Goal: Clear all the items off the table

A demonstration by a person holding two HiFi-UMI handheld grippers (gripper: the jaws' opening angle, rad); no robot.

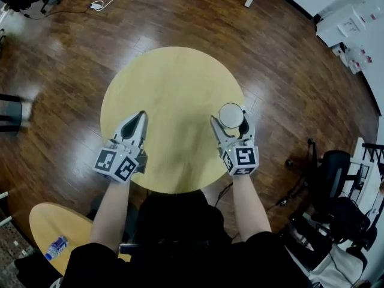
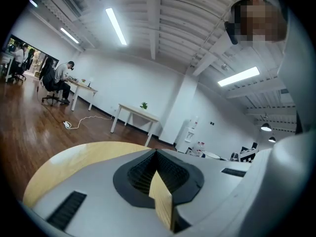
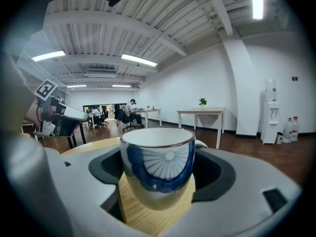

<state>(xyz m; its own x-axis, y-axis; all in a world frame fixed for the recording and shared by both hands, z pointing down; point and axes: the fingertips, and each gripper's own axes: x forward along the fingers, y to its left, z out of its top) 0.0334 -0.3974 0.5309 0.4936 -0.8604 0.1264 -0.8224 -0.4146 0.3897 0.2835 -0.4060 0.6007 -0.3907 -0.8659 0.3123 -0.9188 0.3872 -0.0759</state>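
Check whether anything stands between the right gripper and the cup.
Nothing visible does. The cup sits right between the right gripper's fingers, gripped over the round table.

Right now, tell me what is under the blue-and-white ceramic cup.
The round yellow wooden table lies under the blue-and-white ceramic cup, held between the jaws of the right gripper. Whether its base touches the wood cannot be seen.

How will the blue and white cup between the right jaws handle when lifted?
The cup looks like glazed ceramic, so it is probably rigid, breakable and slick. Its base narrows below a wide rim, so a nudge might tip it.
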